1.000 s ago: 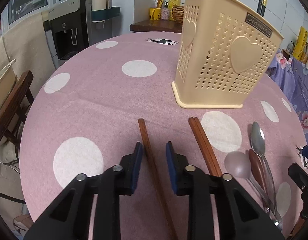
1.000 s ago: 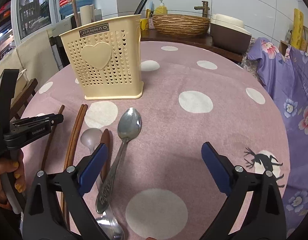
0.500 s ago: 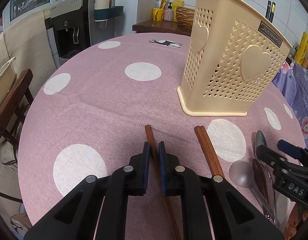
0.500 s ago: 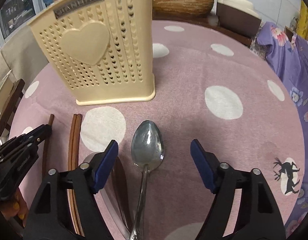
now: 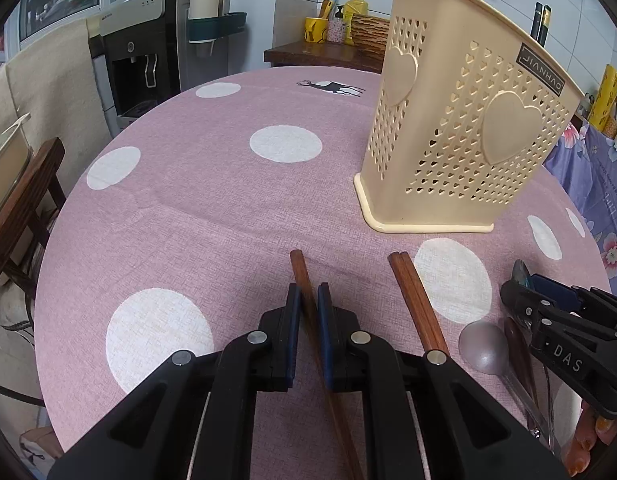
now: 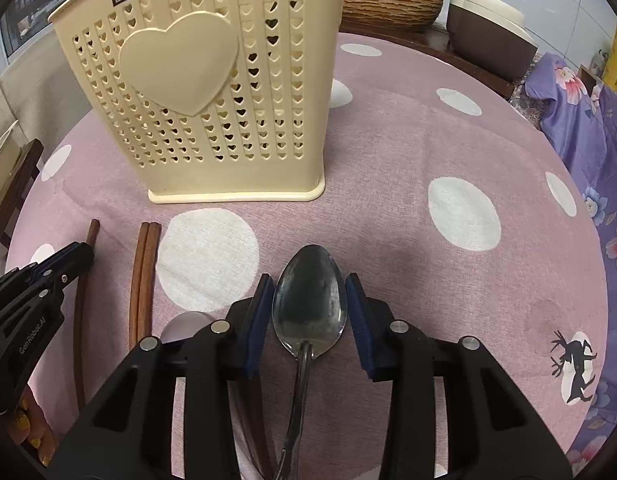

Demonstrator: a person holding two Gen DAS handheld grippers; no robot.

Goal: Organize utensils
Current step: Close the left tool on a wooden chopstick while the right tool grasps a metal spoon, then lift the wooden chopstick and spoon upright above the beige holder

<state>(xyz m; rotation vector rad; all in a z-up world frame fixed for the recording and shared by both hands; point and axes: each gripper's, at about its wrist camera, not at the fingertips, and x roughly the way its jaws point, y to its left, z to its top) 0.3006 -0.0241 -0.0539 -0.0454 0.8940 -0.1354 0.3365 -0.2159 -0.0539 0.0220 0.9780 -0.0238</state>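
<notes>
A round table [image 5: 212, 208] under a pink cloth with white dots carries everything here, with a kitchen wall and counter behind it. Nearest in the left wrist view, the left claw [image 5: 307, 304] is clamped on a single wooden chopstick [image 5: 299, 266], its blue pads pressed to either side of the stick, whose tip pokes out ahead of them and lies on the cloth. Just to the right of it lies a pair of chopsticks [image 5: 412, 296], side by side and touching. Beyond those, at the right edge, a ladle-like grey spoon [image 5: 482, 346] rests bowl down, partly hidden by the right claw [image 6: 309, 292].

In the right wrist view that claw has just been closing; its pads now stand on both sides of the bowl of a metal spoon [image 6: 309, 300], very near its edges, though whether they press on it I cannot tell. The spoon lies flat, handle running back under the claw.

Farther on stands the cream utensil holder [image 6: 204, 92], upright, pierced with small hearts. Two brown chopstick ends show above its rim in the left view.
</notes>
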